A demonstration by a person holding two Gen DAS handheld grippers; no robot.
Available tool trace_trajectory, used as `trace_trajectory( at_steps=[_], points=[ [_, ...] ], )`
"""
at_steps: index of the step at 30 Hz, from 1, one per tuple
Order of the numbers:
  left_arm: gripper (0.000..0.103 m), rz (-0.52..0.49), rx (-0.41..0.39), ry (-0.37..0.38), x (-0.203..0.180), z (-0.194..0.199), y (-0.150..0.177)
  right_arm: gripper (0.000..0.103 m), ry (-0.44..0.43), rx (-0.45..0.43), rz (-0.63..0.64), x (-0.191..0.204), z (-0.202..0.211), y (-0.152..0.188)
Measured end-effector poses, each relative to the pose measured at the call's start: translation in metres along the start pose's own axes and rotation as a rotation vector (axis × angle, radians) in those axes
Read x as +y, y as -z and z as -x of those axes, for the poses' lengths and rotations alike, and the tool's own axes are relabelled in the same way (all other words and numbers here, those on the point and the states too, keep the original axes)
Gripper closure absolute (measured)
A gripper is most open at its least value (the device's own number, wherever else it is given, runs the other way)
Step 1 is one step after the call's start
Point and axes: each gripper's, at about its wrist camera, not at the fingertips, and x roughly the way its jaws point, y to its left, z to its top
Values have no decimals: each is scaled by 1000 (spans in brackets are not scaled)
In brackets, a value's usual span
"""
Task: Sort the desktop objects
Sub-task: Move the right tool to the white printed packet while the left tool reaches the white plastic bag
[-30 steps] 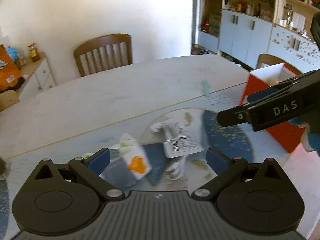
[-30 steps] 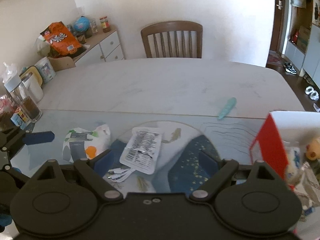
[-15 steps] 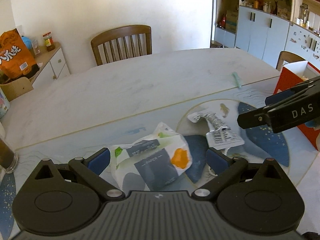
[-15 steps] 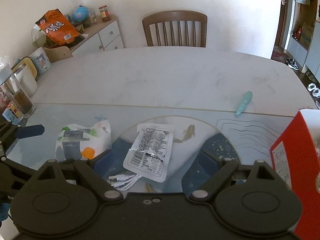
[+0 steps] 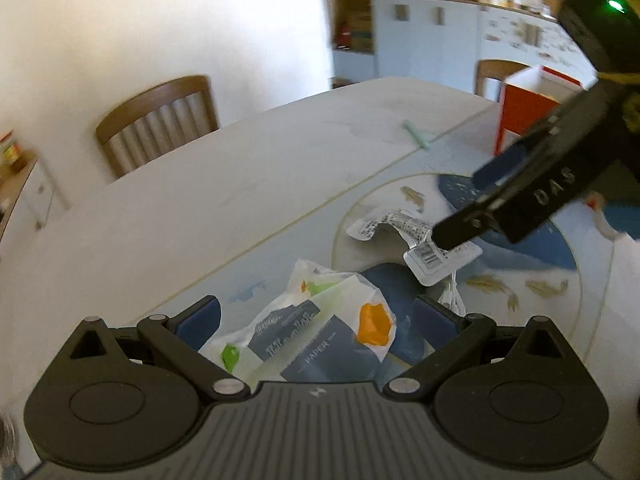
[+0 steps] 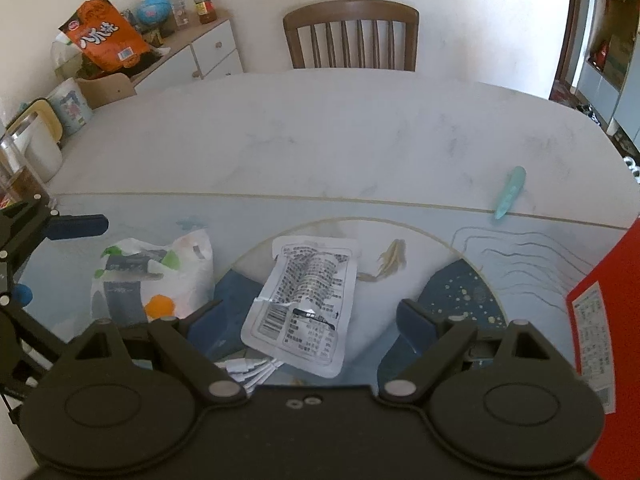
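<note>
A white tissue pack (image 5: 320,336) with grey, green and orange print lies between the open fingers of my left gripper (image 5: 316,316); it also shows in the right wrist view (image 6: 152,280). A silver foil pouch (image 6: 308,304) with black print lies between the open fingers of my right gripper (image 6: 308,320), partly over a white cable bundle (image 6: 248,372). In the left wrist view the pouch (image 5: 420,248) sits under the right gripper's finger (image 5: 520,204). A red and white box (image 5: 528,108) stands at the right.
A teal pen-like object (image 6: 508,192) lies on the white table (image 6: 320,132) beyond the patterned mat (image 6: 520,248). A wooden chair (image 6: 352,36) stands at the far side. A sideboard with an orange snack bag (image 6: 104,40) and jars is at the left.
Both grippers have come lower and closer to the table. The tissue pack now sits deeper between the left fingers, the pouch deeper between the right fingers. Both stay open.
</note>
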Motion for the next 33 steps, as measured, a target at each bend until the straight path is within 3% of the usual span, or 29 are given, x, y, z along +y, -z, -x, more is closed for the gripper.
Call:
trace_trajectory(
  at_steps=[13, 23, 33],
  points=[
    [0, -131, 32, 220, 22, -27, 8, 11, 23, 45, -15, 8, -29, -6],
    [0, -124, 60, 256, 32, -48, 17, 11, 45, 64, -31, 8, -49, -10],
    [0, -76, 59, 228, 38, -54, 24, 13, 77, 82, -15, 9, -69, -9]
  ],
)
